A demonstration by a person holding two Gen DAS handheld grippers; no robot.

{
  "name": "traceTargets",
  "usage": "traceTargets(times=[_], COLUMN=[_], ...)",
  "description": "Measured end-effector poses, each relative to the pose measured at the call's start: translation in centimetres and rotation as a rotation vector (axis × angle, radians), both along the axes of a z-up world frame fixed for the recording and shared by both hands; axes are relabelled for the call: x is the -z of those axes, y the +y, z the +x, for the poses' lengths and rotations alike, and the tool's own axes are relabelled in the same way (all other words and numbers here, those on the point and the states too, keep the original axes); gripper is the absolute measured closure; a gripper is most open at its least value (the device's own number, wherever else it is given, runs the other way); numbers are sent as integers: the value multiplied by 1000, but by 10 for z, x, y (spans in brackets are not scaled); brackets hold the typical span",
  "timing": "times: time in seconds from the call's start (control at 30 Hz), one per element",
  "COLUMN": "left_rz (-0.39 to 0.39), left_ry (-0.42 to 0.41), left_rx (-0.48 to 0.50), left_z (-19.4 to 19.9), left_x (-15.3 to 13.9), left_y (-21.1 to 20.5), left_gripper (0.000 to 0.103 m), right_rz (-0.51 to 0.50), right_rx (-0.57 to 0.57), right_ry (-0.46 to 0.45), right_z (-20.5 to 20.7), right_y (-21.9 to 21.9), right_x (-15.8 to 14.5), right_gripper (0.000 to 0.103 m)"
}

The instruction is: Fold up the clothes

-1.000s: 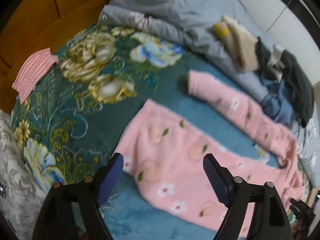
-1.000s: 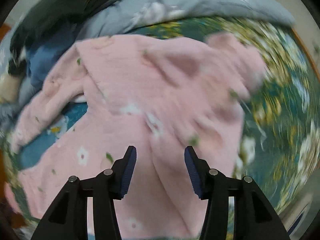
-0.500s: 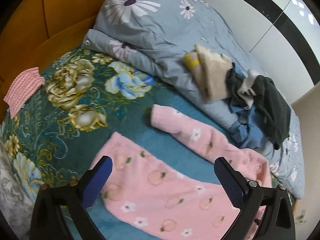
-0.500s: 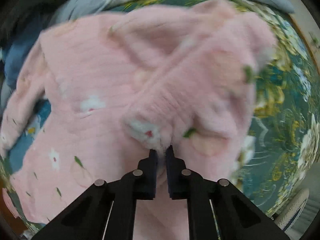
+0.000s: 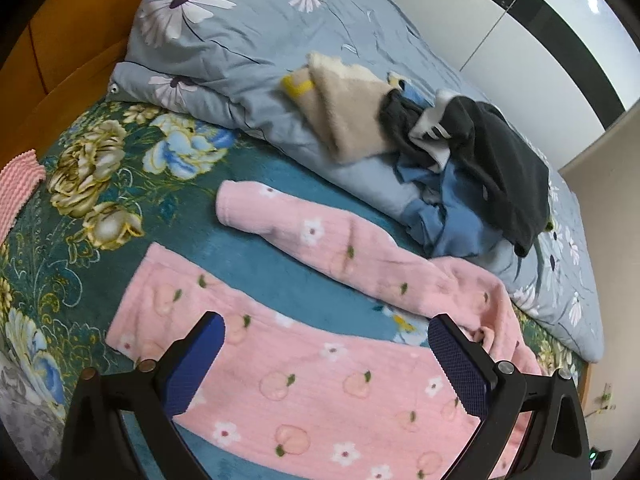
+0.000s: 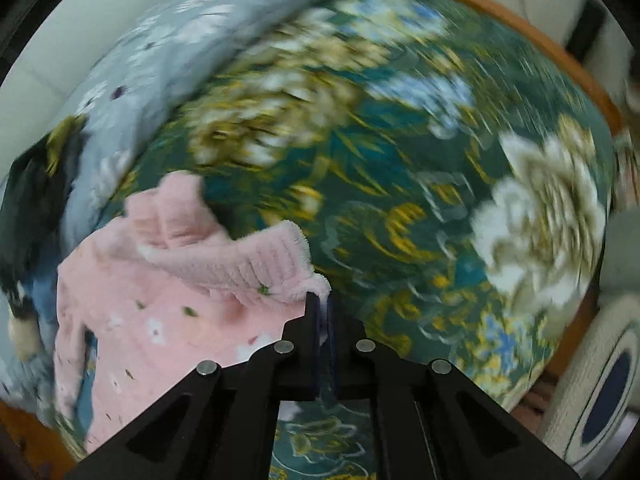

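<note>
Right claw (image 6: 322, 312) clenched on the ribbed hem of the fluffy pink peach-print pyjama pants (image 5: 320, 384), spread on the teal floral bed (image 5: 80, 208), left claw (image 5: 326, 364) released above 1 leg.

We held the left gripper (image 5: 326, 354), fingers spread wide, above the pink pajama pants (image 5: 320, 376); a clothes pile (image 5: 452, 152) lay well beyond.

The right wrist view is motion-smeared — bedspread (image 6: 360, 152) flowers unreadable; pink pajamas (image 5: 320, 392) run off the lower edge.
</note>
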State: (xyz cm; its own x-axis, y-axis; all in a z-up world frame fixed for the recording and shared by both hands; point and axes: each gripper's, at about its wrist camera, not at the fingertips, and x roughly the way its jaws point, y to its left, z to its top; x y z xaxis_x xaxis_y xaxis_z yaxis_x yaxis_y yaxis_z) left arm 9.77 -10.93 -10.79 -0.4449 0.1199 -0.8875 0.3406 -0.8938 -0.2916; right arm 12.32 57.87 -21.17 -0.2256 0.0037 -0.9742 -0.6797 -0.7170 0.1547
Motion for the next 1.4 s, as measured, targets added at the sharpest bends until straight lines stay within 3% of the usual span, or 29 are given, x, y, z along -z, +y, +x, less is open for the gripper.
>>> traceTargets(times=[0.13,0.27,0.5,0.57,0.67,0.77,0.9,1.07,1.1,1.13,1.17,1.2,1.3,1.4], left_rz=[-1,-1,6,8,7,-12,-44,-82,-89,-91,-93,-92,-82,-81], left_ry=[-16,-24,-36,-38,-41,-33,-31,-50,-57,-64,-72,-78,-90,-93], left_rx=[5,13,6,4,7,22,22,-26,-38,-52,-68,-82,-117,-120], left_z=[1,1,2,1,-1,-3,-1,12,15,18,22,24,29,28], left_x=[3,4,8,9,8,2,-6,-9,-8,-7,-5,-4,1,3], left_y=[15,30,48,54,64,74,76,63,59,56,52,49,44,46], left_gripper=[0,0,0,0,0,0,0,0,0,0,0,0,0,0], right_rz=[-58,-130,-105,-124,-201,-302,-413,-430,-430,-431,-427,-417,-341,-180], right_rx=[65,93,-40,-82,-121,-154,-156,-119,-112,-104,-100,-100,-154,-182], right_ry=[-77,-71,32,89,165,216,171,62,40,18,3,1,71,225], right_z=[33,44,33,10,-42,-103,-165,-189,-193,-197,-198,-198,-205,-221], right_y=[10,17,22,24,18,-1,-29,-46,-49,-52,-53,-52,-41,-15], right_x=[35,47,-13,-25,-27,-17,15,50,57,64,67,67,45,-9], right_gripper=[100,100,96,93,65,63,55,55,59,67,90,93,95,96])
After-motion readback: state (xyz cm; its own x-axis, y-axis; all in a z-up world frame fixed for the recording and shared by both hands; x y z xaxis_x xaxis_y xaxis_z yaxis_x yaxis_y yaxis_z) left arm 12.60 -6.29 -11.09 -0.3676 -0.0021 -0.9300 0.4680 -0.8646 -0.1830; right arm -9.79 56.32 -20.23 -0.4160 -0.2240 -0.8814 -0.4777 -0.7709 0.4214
